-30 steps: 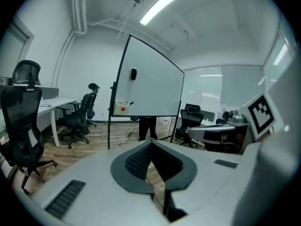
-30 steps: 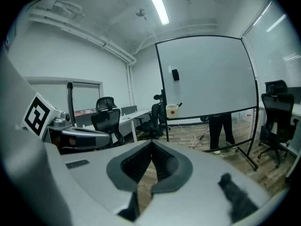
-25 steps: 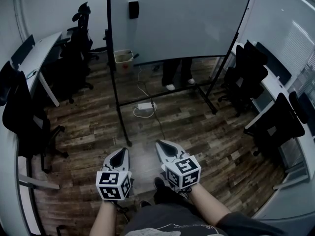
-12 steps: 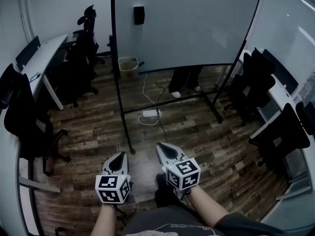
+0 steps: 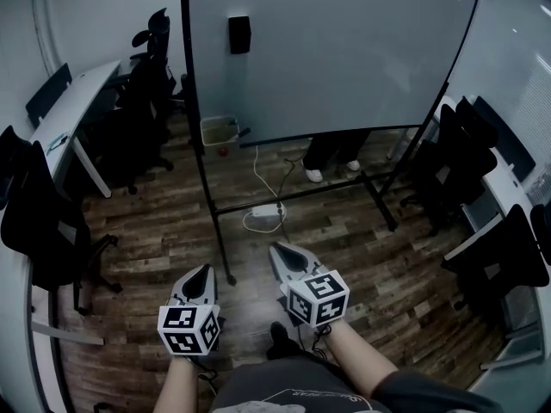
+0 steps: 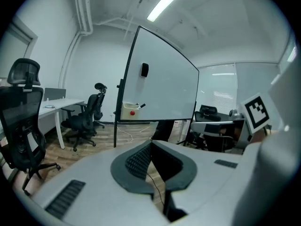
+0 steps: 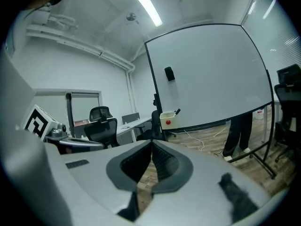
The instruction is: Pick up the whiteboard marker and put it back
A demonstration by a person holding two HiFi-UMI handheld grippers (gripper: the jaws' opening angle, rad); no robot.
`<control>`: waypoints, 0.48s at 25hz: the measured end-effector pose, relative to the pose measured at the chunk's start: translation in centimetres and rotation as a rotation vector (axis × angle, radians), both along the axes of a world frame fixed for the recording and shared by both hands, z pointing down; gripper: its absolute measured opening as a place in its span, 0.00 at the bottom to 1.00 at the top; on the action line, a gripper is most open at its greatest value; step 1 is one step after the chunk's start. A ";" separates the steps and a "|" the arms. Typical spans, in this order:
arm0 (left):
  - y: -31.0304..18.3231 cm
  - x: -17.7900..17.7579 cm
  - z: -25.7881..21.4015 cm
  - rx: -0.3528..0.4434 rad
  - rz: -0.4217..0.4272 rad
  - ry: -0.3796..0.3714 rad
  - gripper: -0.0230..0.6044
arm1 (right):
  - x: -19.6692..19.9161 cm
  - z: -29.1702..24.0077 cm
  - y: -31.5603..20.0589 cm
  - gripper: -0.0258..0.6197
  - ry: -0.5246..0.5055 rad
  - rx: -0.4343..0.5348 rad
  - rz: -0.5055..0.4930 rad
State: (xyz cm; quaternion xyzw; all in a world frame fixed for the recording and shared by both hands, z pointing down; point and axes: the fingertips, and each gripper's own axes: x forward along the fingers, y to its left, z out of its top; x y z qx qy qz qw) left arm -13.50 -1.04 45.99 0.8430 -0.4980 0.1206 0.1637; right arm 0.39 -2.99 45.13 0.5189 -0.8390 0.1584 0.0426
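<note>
A cream box (image 5: 219, 132) hangs at the lower left corner of the whiteboard (image 5: 336, 50). A dark marker (image 6: 141, 106) sticks out of the box (image 6: 131, 111); the right gripper view shows the same marker (image 7: 177, 112) and box (image 7: 167, 119). A black eraser (image 5: 239, 34) sits on the board. My left gripper (image 5: 203, 271) and right gripper (image 5: 277, 249) are held side by side over the wooden floor, well short of the board. Both are shut with nothing between the jaws.
The board's black stand (image 5: 225, 256) has feet on the floor ahead. A person's legs (image 5: 331, 153) show behind the board. A power strip and cable (image 5: 265, 216) lie under it. Office chairs (image 5: 142, 101) and a desk (image 5: 73, 114) stand left, more chairs (image 5: 469, 157) right.
The whiteboard and its box have come closer and larger in the head view. Both grippers moved forward toward the board together and stayed shut.
</note>
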 end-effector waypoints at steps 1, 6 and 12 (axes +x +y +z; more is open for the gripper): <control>-0.8 0.5 -0.1 0.002 -0.003 -0.003 0.06 | 0.5 0.0 -0.9 0.08 -0.004 -0.002 -0.002; -4.5 2.5 -0.4 0.001 -0.033 -0.014 0.06 | 2.4 0.3 -4.5 0.08 -0.021 -0.015 -0.031; -8.5 5.2 -0.5 0.009 -0.079 -0.015 0.06 | 4.7 0.7 -8.3 0.08 -0.028 -0.015 -0.081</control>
